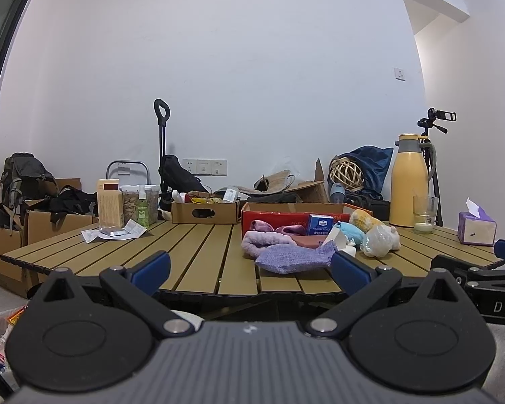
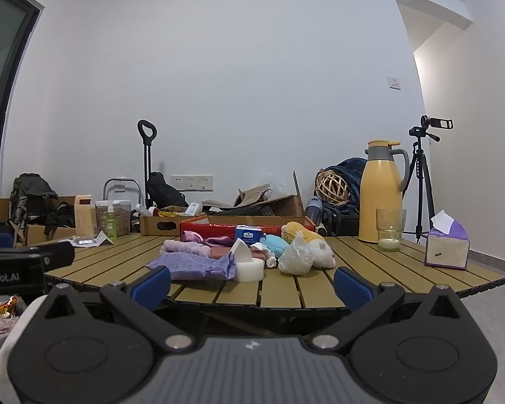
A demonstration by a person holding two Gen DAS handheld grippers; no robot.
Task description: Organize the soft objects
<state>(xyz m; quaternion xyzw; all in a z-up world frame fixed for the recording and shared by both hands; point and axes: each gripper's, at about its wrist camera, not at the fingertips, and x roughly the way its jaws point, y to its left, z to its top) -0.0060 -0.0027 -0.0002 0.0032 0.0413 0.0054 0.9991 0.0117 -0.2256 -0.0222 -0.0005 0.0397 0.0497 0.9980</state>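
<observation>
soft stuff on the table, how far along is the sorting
Nothing looks done yet. The purple cloth, lilac towel, blue plush and yellow-and-white plush all lie heaped on the slatted table in front of the red box. Both the left gripper and right gripper are open, short of the table and holding nothing. All of it is left.

Box (image 2: 249, 233) print too small

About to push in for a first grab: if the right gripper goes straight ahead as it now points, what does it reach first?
Probably the crinkled clear plastic bag in front of the yellow-and-white plush toy, near the slatted wooden table edge. The right gripper is open; depth is uncertain.
</observation>
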